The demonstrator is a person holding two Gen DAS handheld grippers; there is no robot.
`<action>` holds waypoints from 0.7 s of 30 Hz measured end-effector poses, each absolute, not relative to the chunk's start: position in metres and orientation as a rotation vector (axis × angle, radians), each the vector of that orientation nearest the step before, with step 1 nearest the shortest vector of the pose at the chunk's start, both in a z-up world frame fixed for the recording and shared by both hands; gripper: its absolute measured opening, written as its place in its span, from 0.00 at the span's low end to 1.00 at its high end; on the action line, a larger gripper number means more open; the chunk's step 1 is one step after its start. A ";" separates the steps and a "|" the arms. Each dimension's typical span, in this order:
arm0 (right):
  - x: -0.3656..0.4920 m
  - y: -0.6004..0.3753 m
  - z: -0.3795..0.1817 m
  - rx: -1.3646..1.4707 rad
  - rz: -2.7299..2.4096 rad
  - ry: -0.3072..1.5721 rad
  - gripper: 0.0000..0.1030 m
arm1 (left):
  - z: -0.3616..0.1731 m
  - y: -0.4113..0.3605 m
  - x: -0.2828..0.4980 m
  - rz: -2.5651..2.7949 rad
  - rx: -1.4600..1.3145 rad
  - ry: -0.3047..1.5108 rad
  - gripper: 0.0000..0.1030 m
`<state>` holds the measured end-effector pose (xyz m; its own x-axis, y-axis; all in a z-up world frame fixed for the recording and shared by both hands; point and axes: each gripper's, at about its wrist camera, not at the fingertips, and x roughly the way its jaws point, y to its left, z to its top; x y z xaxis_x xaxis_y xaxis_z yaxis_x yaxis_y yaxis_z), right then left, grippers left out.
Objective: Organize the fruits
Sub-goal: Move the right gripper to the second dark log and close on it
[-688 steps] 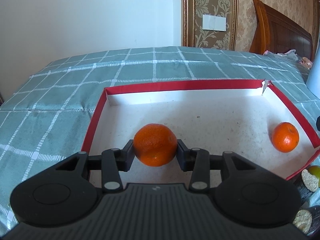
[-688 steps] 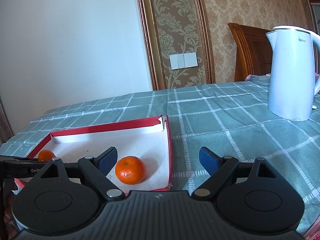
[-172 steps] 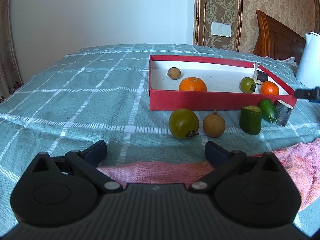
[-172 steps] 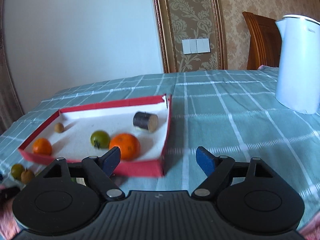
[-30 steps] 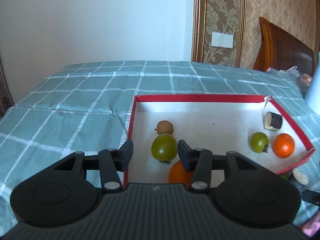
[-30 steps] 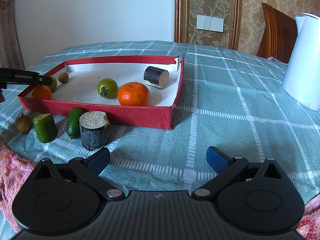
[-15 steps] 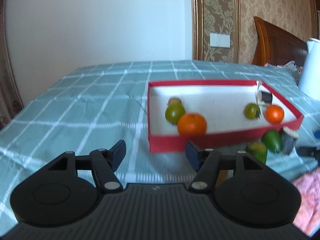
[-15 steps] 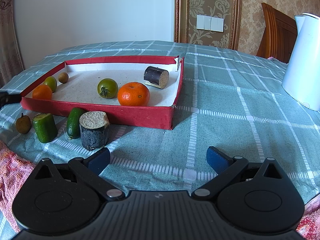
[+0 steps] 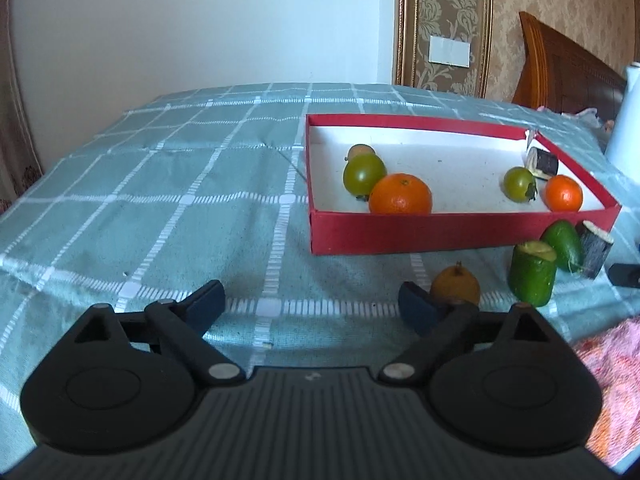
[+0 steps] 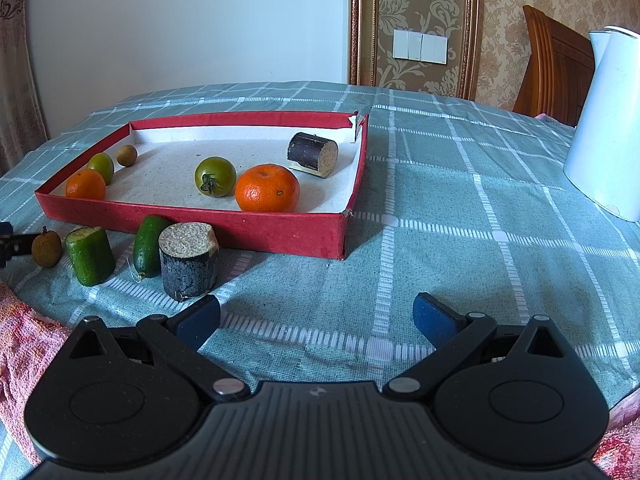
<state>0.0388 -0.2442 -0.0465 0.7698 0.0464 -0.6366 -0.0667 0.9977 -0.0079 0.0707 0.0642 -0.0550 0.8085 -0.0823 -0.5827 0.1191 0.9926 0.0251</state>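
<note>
A red box (image 9: 440, 234) (image 10: 256, 232) holds two oranges (image 9: 400, 194) (image 10: 267, 188), two green tomatoes (image 9: 363, 174) (image 10: 215, 176), a small brown fruit (image 10: 127, 155) and a dark sugarcane piece (image 10: 313, 154). In front of the box lie a brown fruit (image 9: 455, 289) (image 10: 47, 248), a cut cucumber stub (image 9: 532, 274) (image 10: 90, 255), a whole cucumber (image 10: 149, 245) and a sugarcane stump (image 10: 188, 259). My left gripper (image 9: 310, 306) is open and empty, low over the cloth; its right finger is just in front of the brown fruit. My right gripper (image 10: 316, 318) is open and empty, right of the stump.
A white kettle (image 10: 608, 120) stands at the right on the green checked tablecloth (image 9: 160, 200). A pink towel (image 9: 608, 360) (image 10: 20, 344) lies at the near edge. A wooden chair back (image 10: 556, 68) and the wall stand behind the table.
One second ago my left gripper held a green tomato over the box. It has let it go inside the box, drawn back, dropped low and opened wide. The right gripper has not moved.
</note>
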 end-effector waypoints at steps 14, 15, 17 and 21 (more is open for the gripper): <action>0.019 -0.240 -0.038 0.031 0.196 0.598 1.00 | -0.056 0.066 0.074 -0.126 0.048 0.645 1.00; 0.019 -0.236 -0.037 0.023 0.208 0.592 1.00 | -0.056 0.066 0.074 -0.126 0.048 0.645 1.00; 0.021 -0.228 -0.036 -0.003 0.214 0.583 1.00 | -0.056 0.066 0.074 -0.126 0.048 0.645 1.00; 0.029 -0.213 -0.035 -0.040 0.227 0.579 0.93 | -0.056 0.066 0.074 -0.126 0.048 0.645 1.00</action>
